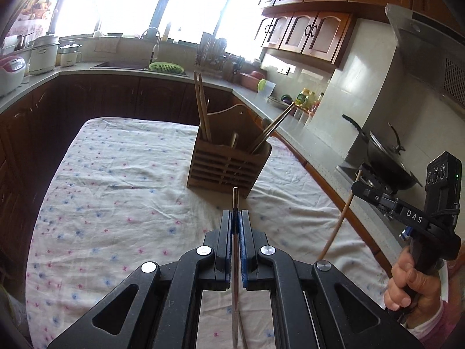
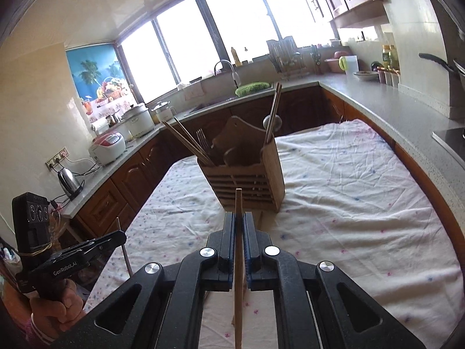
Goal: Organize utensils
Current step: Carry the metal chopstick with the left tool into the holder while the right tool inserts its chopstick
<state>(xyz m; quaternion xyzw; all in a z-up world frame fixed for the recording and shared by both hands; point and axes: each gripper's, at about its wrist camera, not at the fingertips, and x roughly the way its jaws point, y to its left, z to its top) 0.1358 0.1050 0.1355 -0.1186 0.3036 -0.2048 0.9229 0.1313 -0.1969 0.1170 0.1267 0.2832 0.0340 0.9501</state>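
Left tongs pinch a metal chopstick; right tongs pinch a wooden chopstick. Both sticks point at the holder ahead, apparently lined up for insertion. The slatted wooden holder stands upright on the cloth-covered counter, with wooden pairs in one compartment and metal in another.

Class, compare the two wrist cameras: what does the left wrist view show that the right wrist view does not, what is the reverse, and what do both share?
Only the left wrist view: the wok on the stove and the range hood.

Only the right wrist view: the electric kettle and the palm-tree poster.

Both: the wooden utensil holder on the flowered cloth, the green basket and each gripper's jaws shut on a chopstick.
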